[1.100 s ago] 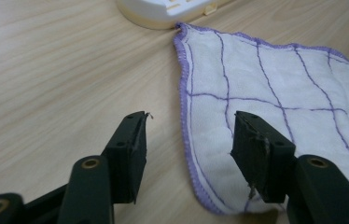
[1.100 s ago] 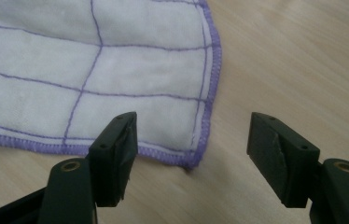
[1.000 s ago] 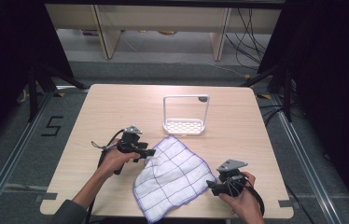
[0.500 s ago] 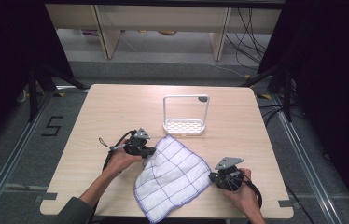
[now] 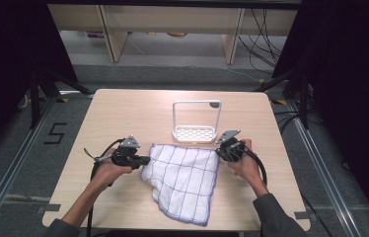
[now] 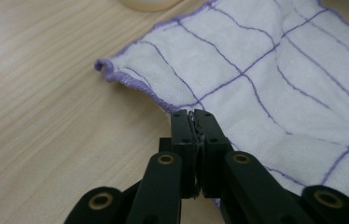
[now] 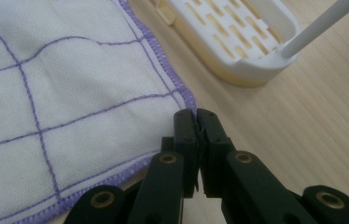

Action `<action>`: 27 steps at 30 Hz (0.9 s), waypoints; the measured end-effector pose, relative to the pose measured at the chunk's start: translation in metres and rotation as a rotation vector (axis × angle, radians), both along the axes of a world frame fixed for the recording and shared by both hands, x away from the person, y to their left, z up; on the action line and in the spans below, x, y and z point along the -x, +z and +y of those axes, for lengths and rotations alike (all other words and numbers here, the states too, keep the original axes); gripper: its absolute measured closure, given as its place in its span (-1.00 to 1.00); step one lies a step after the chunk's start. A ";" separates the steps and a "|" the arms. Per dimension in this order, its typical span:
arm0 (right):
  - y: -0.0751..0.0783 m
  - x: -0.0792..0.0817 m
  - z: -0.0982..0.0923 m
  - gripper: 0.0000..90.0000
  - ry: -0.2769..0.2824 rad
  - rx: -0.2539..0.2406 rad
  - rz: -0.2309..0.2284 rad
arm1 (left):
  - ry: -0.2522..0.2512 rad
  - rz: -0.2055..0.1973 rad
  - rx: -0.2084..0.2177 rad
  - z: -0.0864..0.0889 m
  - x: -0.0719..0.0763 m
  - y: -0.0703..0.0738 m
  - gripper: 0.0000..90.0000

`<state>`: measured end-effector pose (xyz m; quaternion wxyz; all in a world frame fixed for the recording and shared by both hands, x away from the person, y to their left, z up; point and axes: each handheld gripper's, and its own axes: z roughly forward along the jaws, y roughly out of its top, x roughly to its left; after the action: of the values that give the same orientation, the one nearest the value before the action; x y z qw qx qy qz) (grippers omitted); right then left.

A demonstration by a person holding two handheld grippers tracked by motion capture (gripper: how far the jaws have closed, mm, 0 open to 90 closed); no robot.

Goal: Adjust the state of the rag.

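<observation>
A white cloth [image 5: 185, 177] with a purple grid and purple hem lies on the wooden table [image 5: 123, 113]. Its far edge is stretched between my two grippers. My left gripper [image 5: 145, 160] is shut on the cloth's left edge [image 6: 266, 79], the hem pinched between its jaws [image 6: 194, 116]. My right gripper [image 5: 219, 150] is shut on the far right corner of the cloth [image 7: 70, 93], with the corner caught at the tips [image 7: 195, 116]. The rest of the cloth trails toward the table's front edge.
A white wire-frame rack [image 5: 196, 121] with a slotted base [image 7: 238, 42] stands just beyond the cloth's far edge, close to my right gripper. Bare wood lies to the left and right of the cloth. Black cables trail from both grippers.
My right gripper has moved away from the front edge toward the rack, taking the cloth's corner with it. The cloth has swung round and spread. My left gripper has barely moved.
</observation>
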<state>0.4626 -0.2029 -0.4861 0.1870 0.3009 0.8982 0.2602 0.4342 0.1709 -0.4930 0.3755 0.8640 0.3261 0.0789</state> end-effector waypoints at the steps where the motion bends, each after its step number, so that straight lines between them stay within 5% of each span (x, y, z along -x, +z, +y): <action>1: -0.001 -0.003 0.002 0.92 -0.009 -0.003 0.004 | 0.000 0.000 0.000 0.000 0.000 0.000 0.93; 6: -0.002 -0.004 -0.001 0.60 -0.043 0.017 -0.005 | -0.002 0.027 -0.002 -0.001 0.000 -0.009 0.92; 7: 0.001 0.002 -0.007 0.48 -0.101 -0.033 0.020 | 0.003 0.027 0.008 -0.001 0.004 -0.011 0.92; 9: 0.003 0.003 -0.011 0.43 -0.085 -0.034 0.020 | -0.007 0.028 -0.003 0.000 0.006 -0.011 0.91; 12: 0.006 0.013 -0.023 0.27 -0.178 -0.108 0.029 | -0.010 0.033 0.002 0.001 0.016 -0.012 0.91; 18: 0.007 0.010 -0.018 0.17 -0.189 -0.188 0.031 | -0.022 0.039 0.017 0.003 0.028 -0.008 0.81; 20: 0.004 0.007 -0.010 0.13 -0.192 -0.196 0.023 | 0.022 0.050 0.052 0.005 0.026 -0.006 0.58; 21: 0.002 0.005 -0.003 0.12 -0.209 -0.200 0.061 | 0.065 0.040 0.076 0.007 0.020 -0.003 0.40; 22: 0.002 0.005 -0.003 0.12 -0.209 -0.200 0.061 | 0.065 0.040 0.076 0.007 0.020 -0.003 0.33; 23: 0.002 0.003 -0.003 0.12 -0.194 -0.181 0.062 | 0.111 0.028 0.119 0.008 0.016 -0.001 0.33; 27: -0.002 -0.002 0.005 0.10 -0.209 -0.194 0.064 | 0.175 0.016 0.122 0.013 -0.003 0.006 0.17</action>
<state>0.4643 -0.1980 -0.4880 0.1546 0.4174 0.8381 0.3154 0.4375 0.1842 -0.4872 0.4163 0.8084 0.4076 0.0844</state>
